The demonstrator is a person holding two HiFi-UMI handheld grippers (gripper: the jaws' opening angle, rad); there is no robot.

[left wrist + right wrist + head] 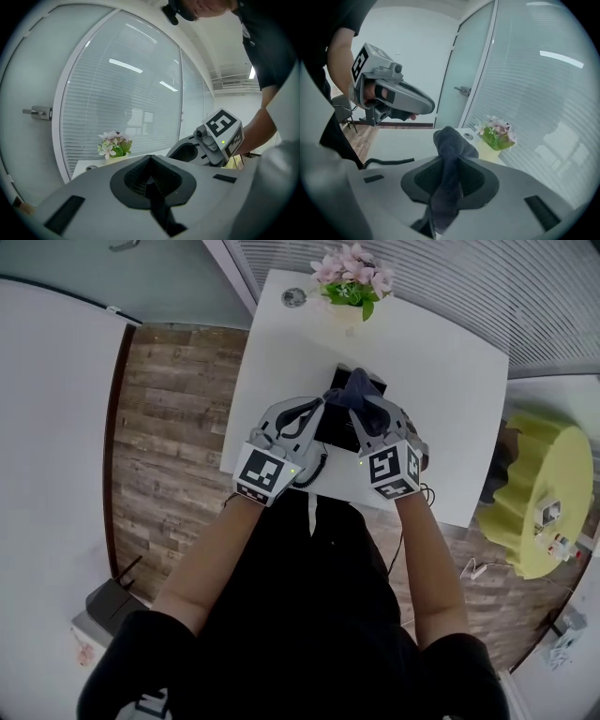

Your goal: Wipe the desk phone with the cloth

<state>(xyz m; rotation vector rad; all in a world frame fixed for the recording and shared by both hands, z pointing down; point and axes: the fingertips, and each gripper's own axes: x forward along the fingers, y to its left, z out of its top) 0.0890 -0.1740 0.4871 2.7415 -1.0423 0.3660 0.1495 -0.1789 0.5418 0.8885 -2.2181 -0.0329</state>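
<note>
1. Your right gripper [446,164] is clamped on the dark blue cloth [451,140]. The cloth is pinched between the jaws, with a bunched end sticking out past the tips.
2. Your left gripper [150,161] has its jaws closed together with nothing between them.
3. In the head view the black desk phone [336,426] sits mid-table on the white table [450,381], between your two grippers and partly hidden by them.
4. The cloth lies bunched over the phone's top edge in the head view. You can't tell if it touches the phone.
5. The left gripper sits at the phone's left side, tilted in toward the right one, with the tips close together.
6. The coiled phone cord [316,472] runs off the phone's near left side across the table toward you.
7. The potted pink flowers [352,282] stand at the table's far edge, well apart from the phone.
</note>
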